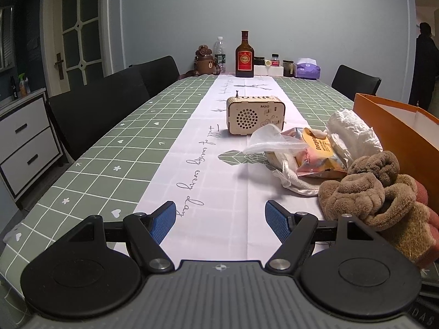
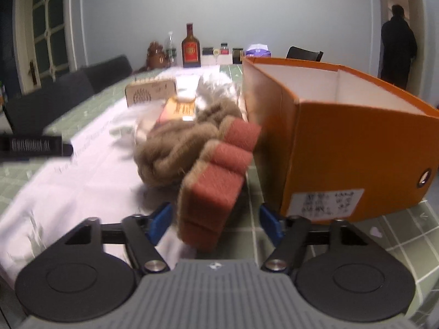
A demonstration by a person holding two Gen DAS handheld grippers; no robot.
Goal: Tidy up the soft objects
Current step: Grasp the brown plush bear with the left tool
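Note:
A red-brown sponge with a tan scouring layer (image 2: 219, 170) lies on its side on the table beside the orange box (image 2: 343, 142). Its near end sits between the blue pads of my right gripper (image 2: 215, 222), which is open, with a gap on the right side. Behind the sponge is a bundled brown fluffy cloth (image 2: 175, 150) (image 1: 365, 189). Further back lie a yellow snack packet (image 1: 318, 153) and crumpled plastic bags (image 1: 351, 131). My left gripper (image 1: 221, 224) is open over the white table runner, left of the cloth, with nothing between its fingers.
A wooden radio (image 1: 253, 115) stands mid-table. A brown bottle (image 1: 244, 54), a water bottle, jars and a tissue pack line the far end. Black chairs (image 1: 96, 109) stand along the left side. A person (image 2: 397, 44) stands in the doorway at the right.

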